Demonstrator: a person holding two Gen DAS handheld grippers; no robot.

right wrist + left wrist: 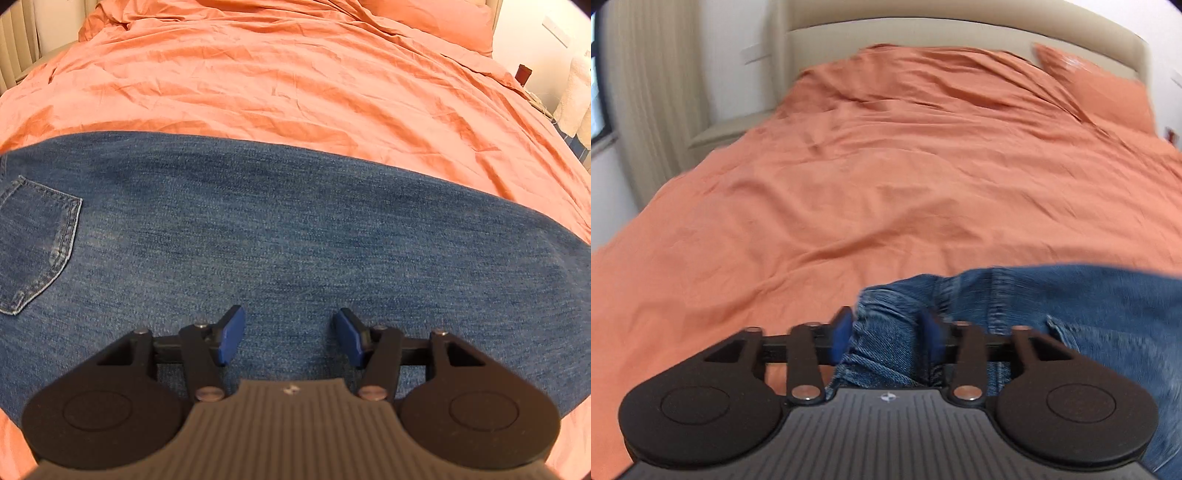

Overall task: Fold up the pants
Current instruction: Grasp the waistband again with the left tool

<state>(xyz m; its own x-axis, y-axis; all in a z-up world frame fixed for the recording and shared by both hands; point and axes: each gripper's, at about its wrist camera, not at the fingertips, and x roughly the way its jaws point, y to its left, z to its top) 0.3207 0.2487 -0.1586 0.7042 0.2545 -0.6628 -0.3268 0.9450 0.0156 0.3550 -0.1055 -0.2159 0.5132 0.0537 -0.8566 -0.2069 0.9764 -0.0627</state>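
Denim fills the left wrist view's lower right: blue jeans (1089,314) lie on the orange wrinkled bedsheet (849,184), and the left gripper (888,330) has bunched waistband between its blue pads, though whether they press it cannot be told. Right wrist view: right gripper (290,334) spread above flat denim, pinching nothing.

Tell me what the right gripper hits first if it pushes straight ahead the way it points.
Most likely the flat denim of the jeans; the right gripper points down at it, jaws apart, nothing between. Depth is unclear.
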